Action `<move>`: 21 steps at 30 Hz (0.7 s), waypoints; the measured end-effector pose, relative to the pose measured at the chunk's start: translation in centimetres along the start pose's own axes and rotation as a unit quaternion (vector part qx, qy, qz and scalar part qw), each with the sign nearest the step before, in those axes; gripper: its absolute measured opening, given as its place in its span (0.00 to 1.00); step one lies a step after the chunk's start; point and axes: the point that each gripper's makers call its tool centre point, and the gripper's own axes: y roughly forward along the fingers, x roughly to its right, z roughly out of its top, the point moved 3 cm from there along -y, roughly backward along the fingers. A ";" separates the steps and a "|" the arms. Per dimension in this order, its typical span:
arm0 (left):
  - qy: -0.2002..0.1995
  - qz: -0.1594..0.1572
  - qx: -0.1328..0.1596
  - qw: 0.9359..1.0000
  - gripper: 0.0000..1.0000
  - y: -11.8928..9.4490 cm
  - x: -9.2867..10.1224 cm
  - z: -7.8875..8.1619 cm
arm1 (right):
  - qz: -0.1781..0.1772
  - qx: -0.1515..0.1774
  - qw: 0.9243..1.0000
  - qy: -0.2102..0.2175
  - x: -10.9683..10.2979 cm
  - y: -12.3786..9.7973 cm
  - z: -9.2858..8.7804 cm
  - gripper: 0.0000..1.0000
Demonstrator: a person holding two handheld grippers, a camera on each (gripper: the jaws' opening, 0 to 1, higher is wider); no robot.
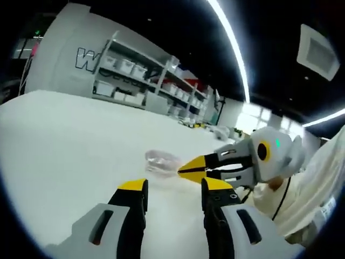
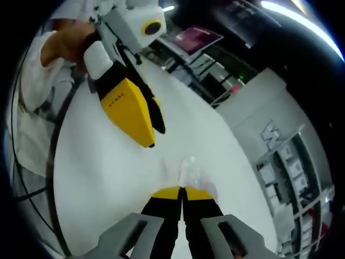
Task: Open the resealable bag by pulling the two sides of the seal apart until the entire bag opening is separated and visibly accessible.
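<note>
On the white bench [image 1: 64,140] lies the clear resealable bag [image 1: 161,162], pinched by the right claw [image 2: 182,190]; the left claw [image 1: 173,186] is spread.

White worktop [image 1: 59,145]; shelving [image 1: 135,75] stocked with white bins along far wall; ceiling light strip [image 1: 232,48]; grey partition [image 2: 264,108].
</note>
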 end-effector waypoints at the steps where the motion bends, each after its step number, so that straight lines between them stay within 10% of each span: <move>1: -0.009 -0.009 -0.001 1.000 0.39 0.2 0.1 0.0 | 0.000 0.002 1.000 0.001 0.0 0.0 0.0 0.00; 21: -0.108 -0.035 -0.022 0.993 0.31 3.1 -1.2 -1.3 | -0.011 0.027 0.999 0.029 0.2 0.3 -0.1 0.00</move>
